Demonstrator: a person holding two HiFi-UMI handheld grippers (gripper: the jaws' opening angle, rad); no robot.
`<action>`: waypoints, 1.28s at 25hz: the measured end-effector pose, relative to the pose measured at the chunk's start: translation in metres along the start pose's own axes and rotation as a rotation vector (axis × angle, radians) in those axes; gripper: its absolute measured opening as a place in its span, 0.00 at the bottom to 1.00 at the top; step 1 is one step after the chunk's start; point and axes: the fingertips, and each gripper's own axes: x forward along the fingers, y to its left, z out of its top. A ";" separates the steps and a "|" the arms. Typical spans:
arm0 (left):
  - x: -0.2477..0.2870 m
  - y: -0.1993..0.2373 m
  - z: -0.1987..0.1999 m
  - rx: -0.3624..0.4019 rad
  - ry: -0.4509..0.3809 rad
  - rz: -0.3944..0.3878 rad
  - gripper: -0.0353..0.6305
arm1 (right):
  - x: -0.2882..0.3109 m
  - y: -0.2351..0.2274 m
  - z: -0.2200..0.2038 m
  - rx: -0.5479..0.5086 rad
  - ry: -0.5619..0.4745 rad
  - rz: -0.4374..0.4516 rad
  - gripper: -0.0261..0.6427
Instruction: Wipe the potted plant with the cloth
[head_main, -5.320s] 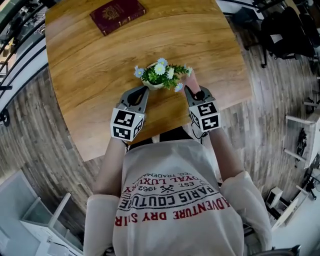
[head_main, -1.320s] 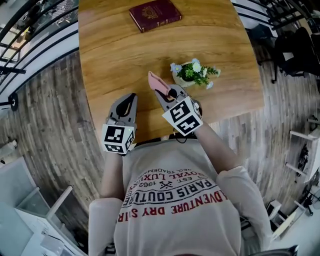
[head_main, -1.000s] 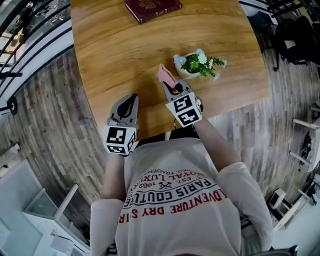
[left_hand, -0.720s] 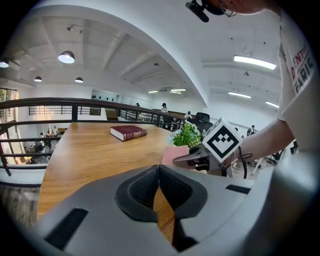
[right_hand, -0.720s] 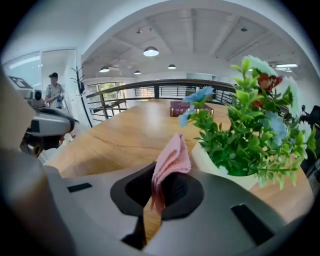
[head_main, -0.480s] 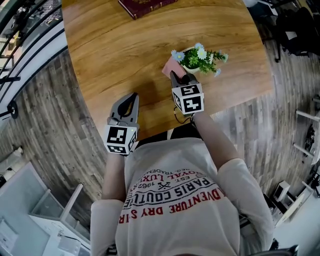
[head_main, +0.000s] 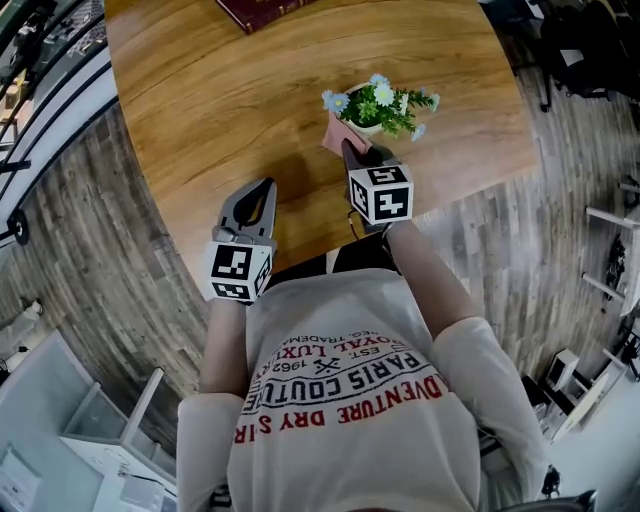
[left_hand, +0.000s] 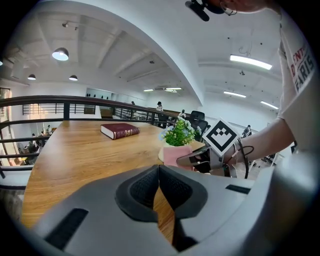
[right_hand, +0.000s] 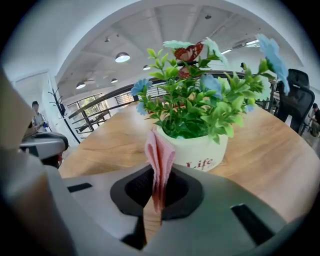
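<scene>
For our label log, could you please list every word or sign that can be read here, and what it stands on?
"Life": on the pot.
"PARIS", "DRY": upside down on the shirt; its smaller lines are too blurred to read.
Book: cover print too small to read.

since about a second ago my right gripper (head_main: 352, 152) has carried the pink cloth (head_main: 338, 133) from a spot well left of the potted plant (head_main: 380, 100) right up to the pot's side, and its marker cube has rolled. my left gripper (head_main: 264, 188), some seconds ago beside the pot, now sits back near the edge of the table (head_main: 200, 120).
</scene>
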 end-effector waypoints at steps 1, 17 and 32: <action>0.001 -0.002 0.000 0.001 0.000 -0.004 0.08 | -0.002 -0.004 -0.001 0.002 0.000 -0.007 0.09; 0.018 -0.016 0.011 0.002 -0.031 -0.027 0.08 | -0.036 -0.037 -0.017 -0.039 0.039 -0.074 0.09; 0.003 -0.007 0.054 0.008 -0.104 0.088 0.08 | -0.076 0.045 0.089 -0.252 -0.146 0.197 0.09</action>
